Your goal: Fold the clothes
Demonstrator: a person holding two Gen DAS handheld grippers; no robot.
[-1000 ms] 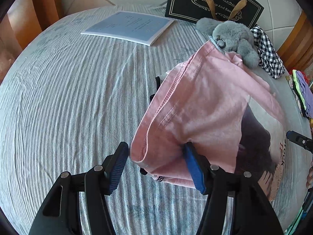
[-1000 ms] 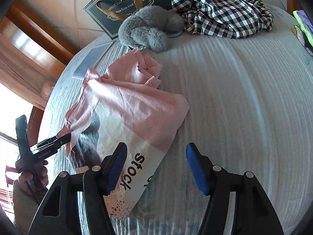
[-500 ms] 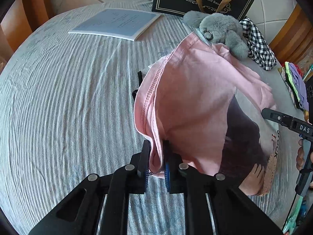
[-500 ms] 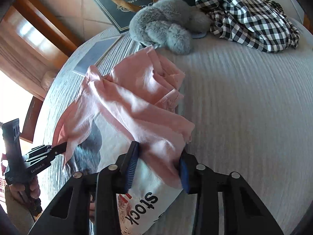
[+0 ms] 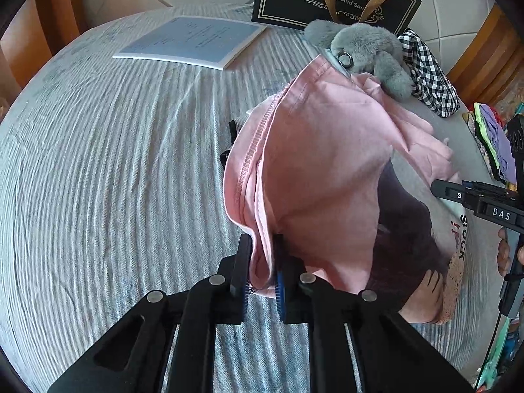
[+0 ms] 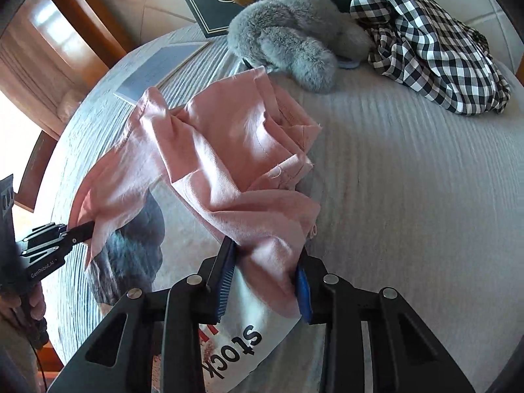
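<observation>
- Left wrist view: left gripper [image 5: 262, 270] is pinching a bunched hem fold of the pink T-shirt [image 5: 314, 177], jaws nearly together after closing, blue pads pressing cloth on both sides.
- Right wrist view: right gripper [image 6: 265, 283] is clamping a thicker wad at the shirt's [image 6: 229, 150] opposite side, jaws partly apart with fabric filling the gap; they have just been closing a little more.
- Both tools are pointing steeply down at the bed cover [image 5: 108, 177]; a hand [image 5: 506, 255] is gripping the right tool's handle at the frame edge.
- Shirt is lying crumpled mid-bed between the two tools, printed panel reading "stock" [image 6: 235, 350] just below the right jaws.
- Grey plush toy [image 6: 294, 46] is touching the shirt's far edge; checked garment [image 6: 435, 49] is sitting just beside the toy.
- Blue booklet [image 5: 190, 41] and dark gift bag [image 5: 334, 0] are lying near the far edge.
- Bare striped cover is stretching wide on the left in the left wrist view, and on the right in the right wrist view.
</observation>
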